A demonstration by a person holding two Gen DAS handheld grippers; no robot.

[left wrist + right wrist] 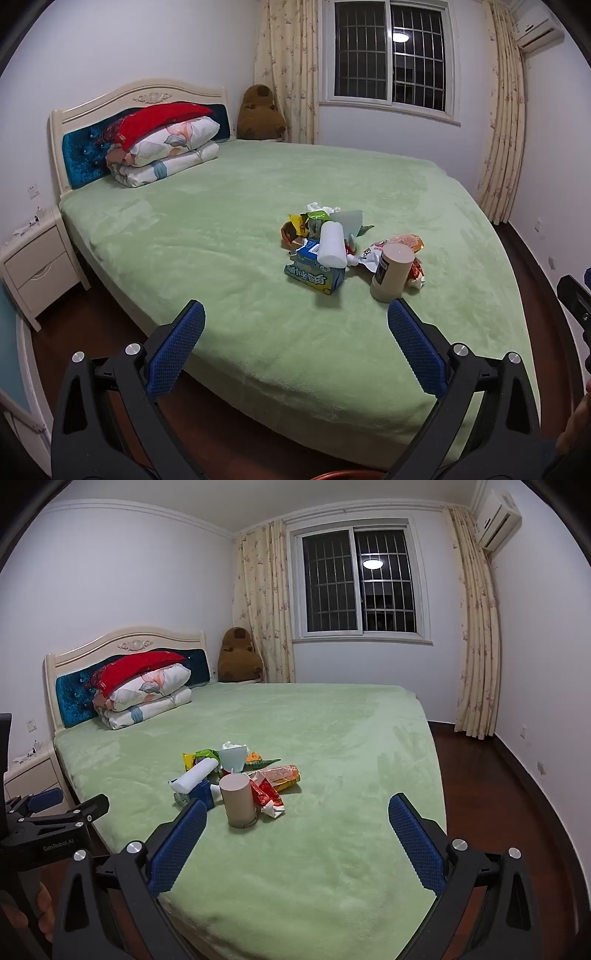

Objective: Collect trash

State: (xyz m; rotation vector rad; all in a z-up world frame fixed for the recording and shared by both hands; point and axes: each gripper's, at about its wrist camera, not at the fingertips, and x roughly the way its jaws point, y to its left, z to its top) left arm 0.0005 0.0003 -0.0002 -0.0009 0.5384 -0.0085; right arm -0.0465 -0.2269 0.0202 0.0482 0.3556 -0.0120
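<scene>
Two grippers held off the near edge of the bed (pixel 221 206), both spread wide with nothing between the blue pads: left gripper (pixel 295 325) low in the left wrist view, right gripper (pixel 297 819) low in the right wrist view. Trash pile (pixel 332 251) heaped on the green blanket right of centre in the left wrist view, left of centre in the right wrist view. Nearest in the pile, an upright tan cardboard tube (pixel 391 271), just above the right-hand pad in the left view and just above and right of the left-hand pad in the right view. Beside it a white roll (pixel 332 245) lying tilted across a blue carton (pixel 314 273), with a red and white wrapper (pixel 267 795) touching the tube's base, an orange snack packet (pixel 282 773) behind, a pale cup (pixel 232 757) stuffed with tissue, and yellow and green wrappers at the back. Open blanket between pads and pile, nothing blocking. Folded quilts with a red pillow (pixel 162 118) stacked against the blue headboard at upper left, well apart from the pile. Brown plush toy (pixel 260 114) in the corner by the curtain (pixel 286 66); barred window (pixel 391 51) at top, air conditioner (pixel 537 27) at upper right. White nightstand (pixel 33 266) at the left edge. Left gripper also seen at the lower left edge of the right wrist view, with part of a hand (pixel 40 908) below it.
</scene>
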